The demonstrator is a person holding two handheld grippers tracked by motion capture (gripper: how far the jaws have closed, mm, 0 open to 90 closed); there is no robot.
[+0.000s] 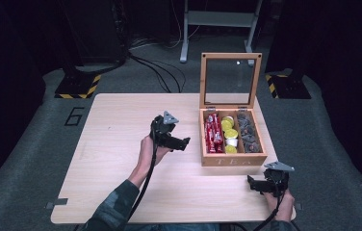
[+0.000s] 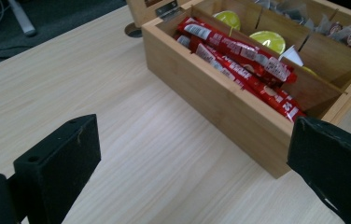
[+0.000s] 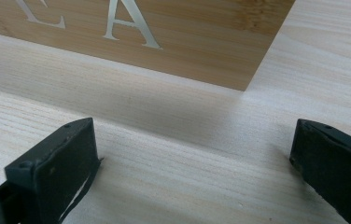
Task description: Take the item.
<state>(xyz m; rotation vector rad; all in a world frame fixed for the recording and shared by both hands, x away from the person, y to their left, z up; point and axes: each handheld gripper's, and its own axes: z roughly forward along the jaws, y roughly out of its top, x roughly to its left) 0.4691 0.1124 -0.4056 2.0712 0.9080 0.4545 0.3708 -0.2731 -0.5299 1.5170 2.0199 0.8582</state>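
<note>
In the high view a wooden tea box (image 1: 233, 159) sits right of centre on the pale table (image 1: 121, 192), its glass lid (image 1: 230, 80) standing upright behind it so the three compartments lie open from above: red packets (image 1: 213, 134) in the left one, yellow cups (image 1: 229, 132) in the middle, grey wrapped pieces (image 1: 248, 132) on the right. The left gripper (image 1: 185, 142) hangs just left of the box at mid-frame, pointing toward its left wall, released and empty; that placement suggests it is lining up on the red packets, the nearest contents. The right gripper (image 1: 250, 184) rests low near the lower right of the frame, just in front of the box's lettered face, also spread and empty, probably waiting or ready to steady the box. In the left gripper view the two black jaws stand wide apart at the lower corners with bare table between them, and the box fills the upper right, its red packets (image 2: 239, 51) stacked lengthwise along the near wall and one lying slanted on top, easy to pinch from this side. In the right gripper view the jaws are likewise wide apart over bare wood at the bottom, and the box front (image 3: 164, 32) with its pale letters runs across the top, near but not touched.
</note>
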